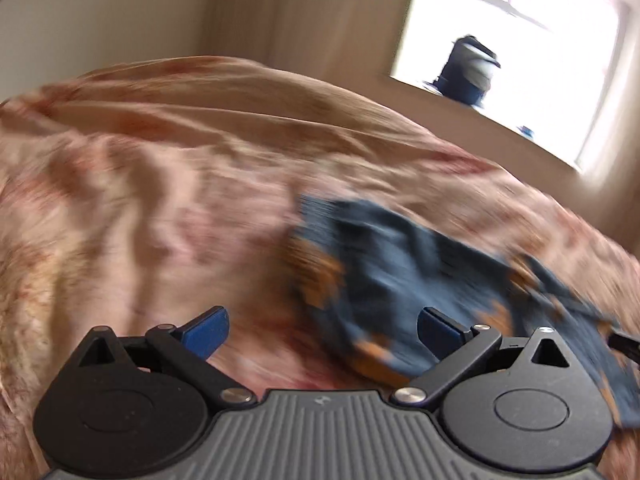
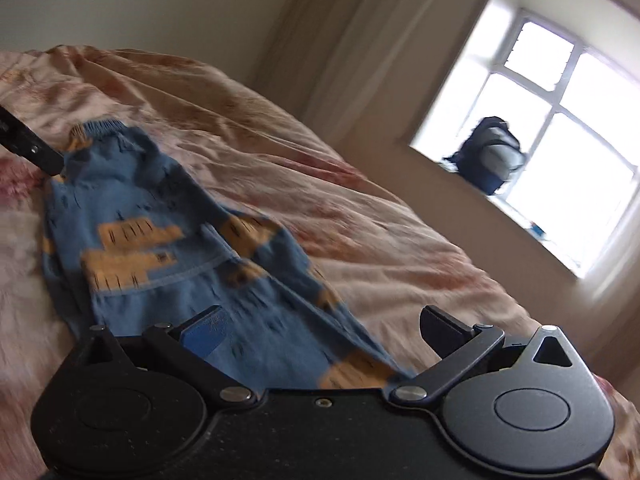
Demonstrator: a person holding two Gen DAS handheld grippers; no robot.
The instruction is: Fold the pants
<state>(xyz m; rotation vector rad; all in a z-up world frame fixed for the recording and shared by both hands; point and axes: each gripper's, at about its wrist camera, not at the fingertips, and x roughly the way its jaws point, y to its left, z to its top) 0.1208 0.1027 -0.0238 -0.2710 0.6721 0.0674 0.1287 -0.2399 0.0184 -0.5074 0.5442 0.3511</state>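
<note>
Open bedspread (image 1: 140,200) is left clear to the left of the blue pants (image 2: 160,240); the far side is closed off by a wall (image 2: 140,0), curtain (image 2: 340,40) and backpack (image 2: 492,156) on the windowsill.

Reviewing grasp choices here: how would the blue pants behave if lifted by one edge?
Likely floppy: the blue pants lie creased and draped over the bedspread. Probably light, being small, thin knit. The soft bedding may let them drag and bunch.

A bed covered by a rumpled peach-and-pink patterned bedspread (image 2: 360,216) carries one garment: small blue knit pants with orange block patterns (image 2: 160,240), lying flat on it, elastic waistband toward the bedspread's bunched far end.
</note>
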